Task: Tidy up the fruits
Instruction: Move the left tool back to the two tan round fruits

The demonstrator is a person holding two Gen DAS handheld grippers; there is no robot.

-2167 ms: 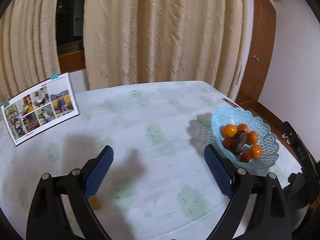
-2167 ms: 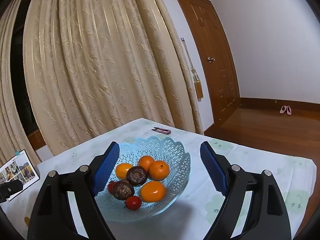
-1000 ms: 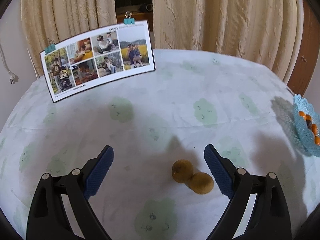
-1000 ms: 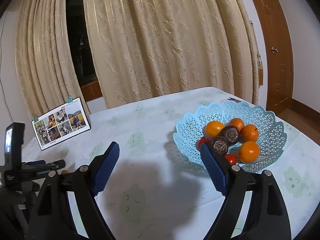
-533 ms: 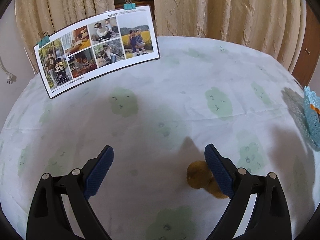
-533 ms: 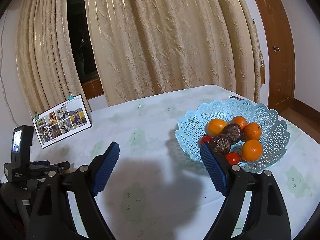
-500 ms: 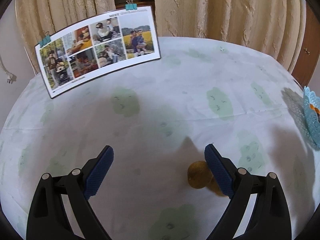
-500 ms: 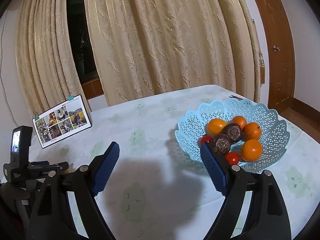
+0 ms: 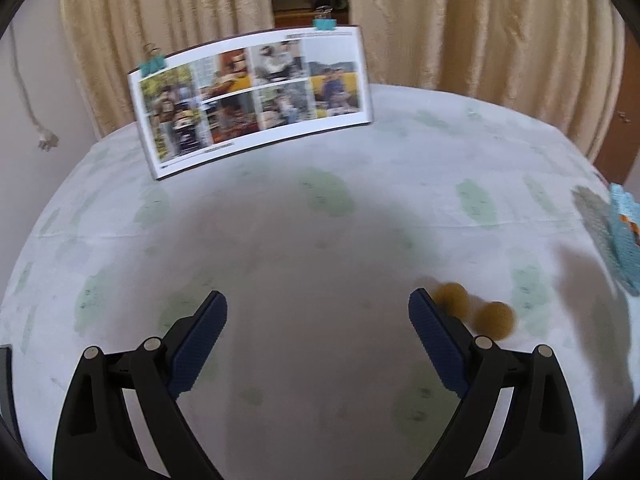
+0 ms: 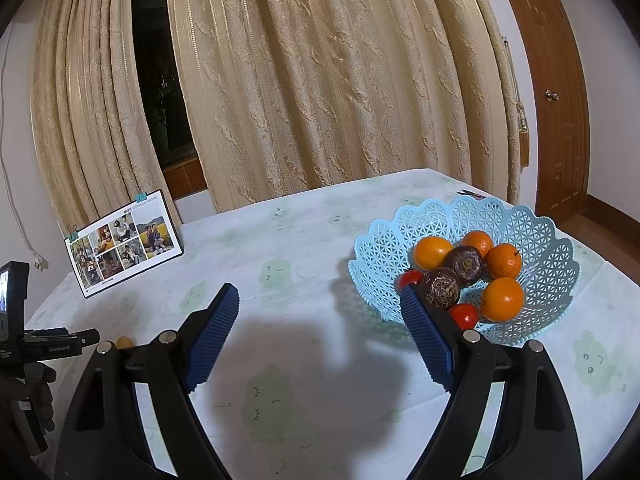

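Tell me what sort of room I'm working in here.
Most likely a home dining or living room. A round table with a printed cloth holds a blue lattice fruit basket and a clipped-up family photo sheet, with heavy cream curtains and a wooden door behind.

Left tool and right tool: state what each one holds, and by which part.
Nothing is held. The left tool is open, the two brown fruits outside its jaws. The right tool is open over bare tablecloth.
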